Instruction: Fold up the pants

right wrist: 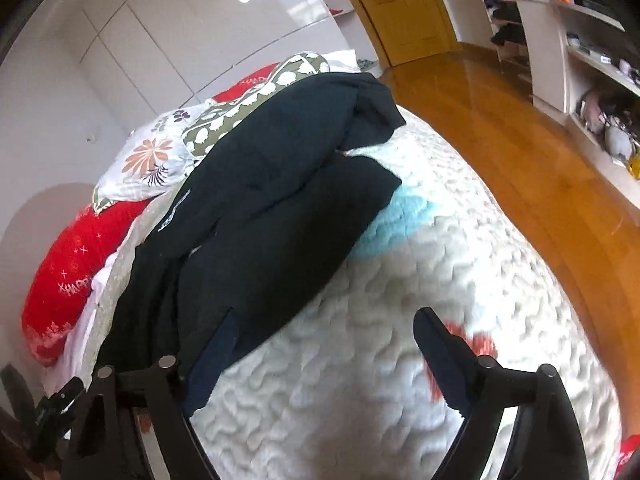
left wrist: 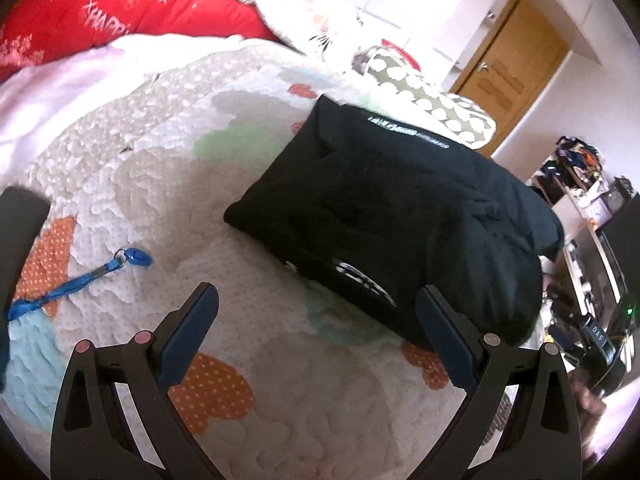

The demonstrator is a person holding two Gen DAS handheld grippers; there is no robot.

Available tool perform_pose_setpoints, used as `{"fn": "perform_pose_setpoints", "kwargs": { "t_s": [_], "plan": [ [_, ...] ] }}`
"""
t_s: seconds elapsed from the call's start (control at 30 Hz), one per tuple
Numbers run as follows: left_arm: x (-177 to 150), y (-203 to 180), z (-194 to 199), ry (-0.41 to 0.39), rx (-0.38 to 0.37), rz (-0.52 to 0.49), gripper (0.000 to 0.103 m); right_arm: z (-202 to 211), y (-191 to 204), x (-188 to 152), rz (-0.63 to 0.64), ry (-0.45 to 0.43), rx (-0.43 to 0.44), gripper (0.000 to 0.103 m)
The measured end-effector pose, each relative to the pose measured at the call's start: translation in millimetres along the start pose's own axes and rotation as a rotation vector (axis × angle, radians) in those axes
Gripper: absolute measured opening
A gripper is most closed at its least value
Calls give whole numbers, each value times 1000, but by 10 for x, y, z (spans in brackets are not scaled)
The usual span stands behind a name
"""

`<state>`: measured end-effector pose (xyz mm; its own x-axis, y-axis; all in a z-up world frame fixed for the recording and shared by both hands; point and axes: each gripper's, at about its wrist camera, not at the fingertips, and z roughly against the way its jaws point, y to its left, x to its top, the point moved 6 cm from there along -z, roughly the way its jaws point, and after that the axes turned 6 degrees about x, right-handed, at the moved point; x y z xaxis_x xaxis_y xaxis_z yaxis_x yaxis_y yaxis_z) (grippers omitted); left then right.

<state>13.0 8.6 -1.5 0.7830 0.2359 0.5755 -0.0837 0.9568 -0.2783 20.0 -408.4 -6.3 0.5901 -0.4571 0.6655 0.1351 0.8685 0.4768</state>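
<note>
Black pants (left wrist: 392, 216) lie folded into a thick rectangle on the quilted bed cover, with white lettering on the waistband and near edge. My left gripper (left wrist: 316, 300) is open and empty, just in front of the pants' near edge; its right finger (left wrist: 444, 332) is close to the fabric. In the right wrist view the pants (right wrist: 272, 200) lie ahead and to the left, folded over in layers. My right gripper (right wrist: 324, 320) is open and empty above the cover; its left finger (right wrist: 216, 356) is beside the pants' near edge.
A blue lanyard with a tag (left wrist: 80, 280) lies on the cover (left wrist: 248, 352) left of the pants. Red pillow (left wrist: 120, 12), floral pillow (right wrist: 148, 156) and spotted pillow (left wrist: 424, 100) are behind. The wooden floor (right wrist: 512, 152), door (left wrist: 512, 64) and shelves (right wrist: 592, 64) are to the right.
</note>
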Motion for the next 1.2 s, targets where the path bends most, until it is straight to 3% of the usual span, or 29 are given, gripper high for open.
{"fn": "perform_pose_setpoints", "kwargs": {
  "t_s": [0.07,0.33,0.37,0.4,0.43,0.5,0.53,0.6,0.7,0.87,1.2],
  "plan": [
    [-8,23,-82,22,26,3,99,-83,-14,75,5,8,5,87],
    [198,-136,-441,59,-15,66,99,-473,4,252,10,20,-11,86],
    [227,-168,-474,58,-8,52,99,-516,17,290,17,11,-18,81],
    [245,-198,-501,61,3,35,98,-551,28,323,26,4,-26,66],
    [254,-218,-525,65,11,23,95,-591,16,370,32,3,-37,57],
    [282,-271,-571,70,38,-12,67,-670,16,419,40,4,-46,33],
    [295,-280,-588,71,44,-21,59,-689,22,444,37,0,-42,29],
    [300,-303,-616,84,45,-29,31,-655,39,460,49,-6,-36,15],
    [309,-301,-621,86,45,-21,16,-504,129,468,106,-48,-64,7],
    [282,-304,-497,73,49,-35,10,-173,238,444,156,-104,-104,4],
    [203,-149,19,26,34,-42,10,616,340,114,217,-156,-125,2]
  ]
}}
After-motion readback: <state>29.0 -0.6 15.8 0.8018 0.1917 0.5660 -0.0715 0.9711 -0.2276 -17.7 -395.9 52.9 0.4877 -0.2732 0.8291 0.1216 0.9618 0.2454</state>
